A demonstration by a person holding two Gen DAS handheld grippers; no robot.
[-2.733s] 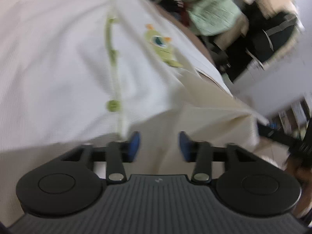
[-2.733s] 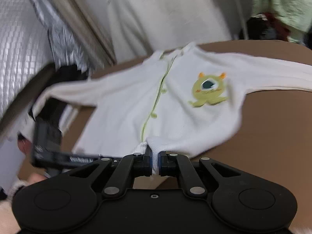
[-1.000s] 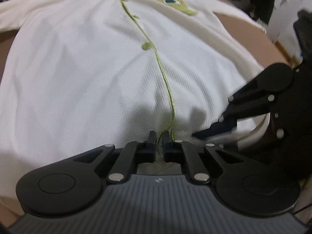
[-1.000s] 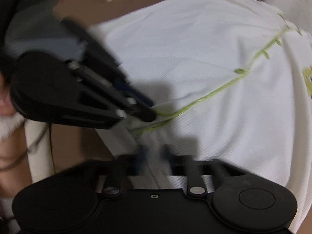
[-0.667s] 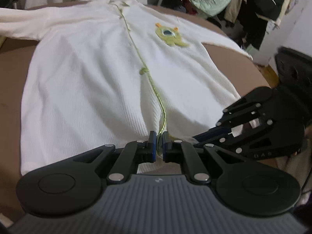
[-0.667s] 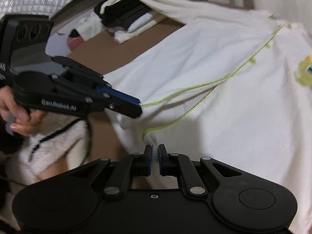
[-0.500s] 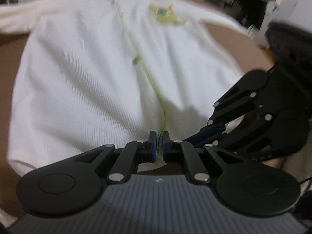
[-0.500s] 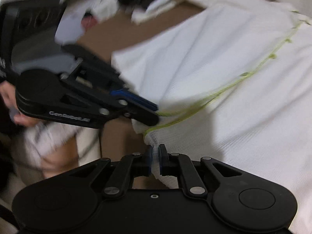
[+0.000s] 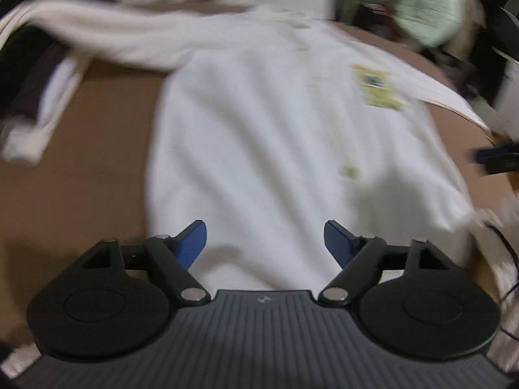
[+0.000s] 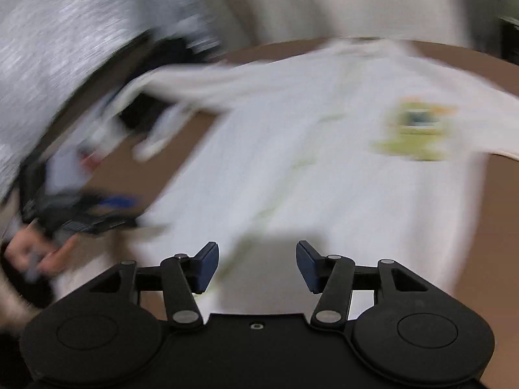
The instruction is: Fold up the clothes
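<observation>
White waffle-knit top (image 9: 259,136), long sleeves, lies spread flat and face up on a brown table (image 9: 81,168), hem towards both cameras. Both views are pretty motion-blurred, so no writing or brand is readable anywhere; the only marking is a yellow-green cartoon patch (image 10: 418,129) on the chest, plus a faint green line of trim down the front. One sleeve (image 9: 107,39) stretches off to the far left, towards a pile of dark and white clothes (image 9: 29,74) at the table edge.

The left gripper (image 9: 265,239) hangs over the hem with its blue-padded jaws spread wide, nothing between them. Same for the right gripper (image 10: 258,265): jaws apart, empty, just above the lower front of the top. A mint-green cloth (image 9: 431,6) sits in the back right clutter.
</observation>
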